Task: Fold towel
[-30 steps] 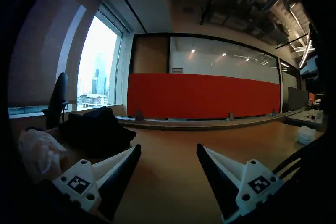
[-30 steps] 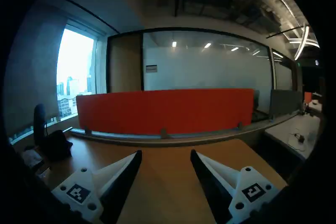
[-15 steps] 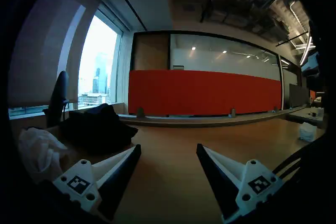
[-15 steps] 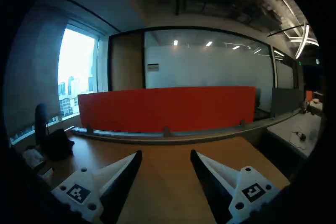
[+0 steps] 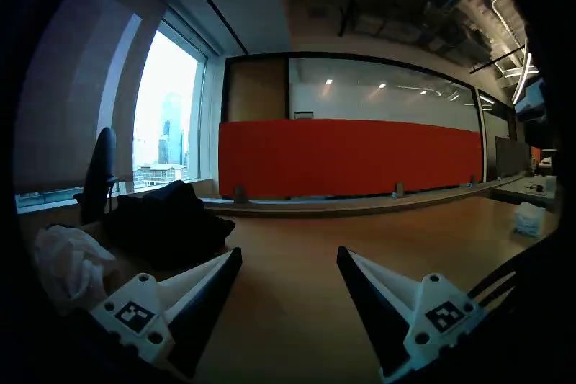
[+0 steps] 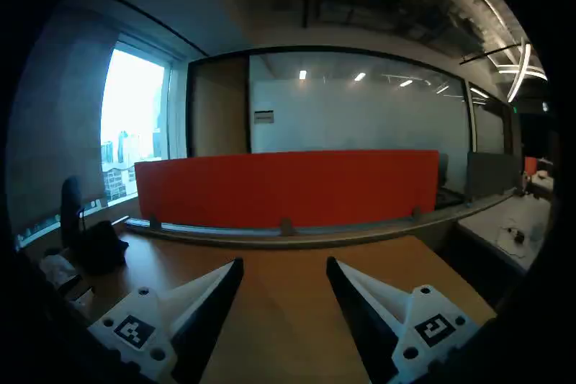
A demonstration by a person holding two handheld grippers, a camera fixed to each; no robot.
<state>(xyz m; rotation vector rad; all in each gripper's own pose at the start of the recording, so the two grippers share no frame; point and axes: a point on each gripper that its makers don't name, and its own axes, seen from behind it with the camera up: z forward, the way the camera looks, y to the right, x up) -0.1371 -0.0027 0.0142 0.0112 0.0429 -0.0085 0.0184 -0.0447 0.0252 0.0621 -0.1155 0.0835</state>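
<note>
Hardly anything has moved: the left gripper (image 5: 286,251) and the right gripper (image 6: 284,261) still float wide open and empty over the brown wooden table (image 5: 302,229), so the crumpled white cloth (image 5: 68,266), probably the towel, lies untouched off to the left.

Ahead of my left gripper (image 5: 288,269), whose fingers stand apart, the wooden desktop (image 5: 302,240) gives free passage up to the red partition (image 5: 345,157), which is the far limit. On the left, a black heap (image 5: 169,229) and a white crumpled cloth (image 5: 68,265) block the way. A small white object (image 5: 529,218) sits far right. Ahead of my right gripper (image 6: 284,272) the desktop is open, with a dark bundle (image 6: 97,247) well to the left.
</note>
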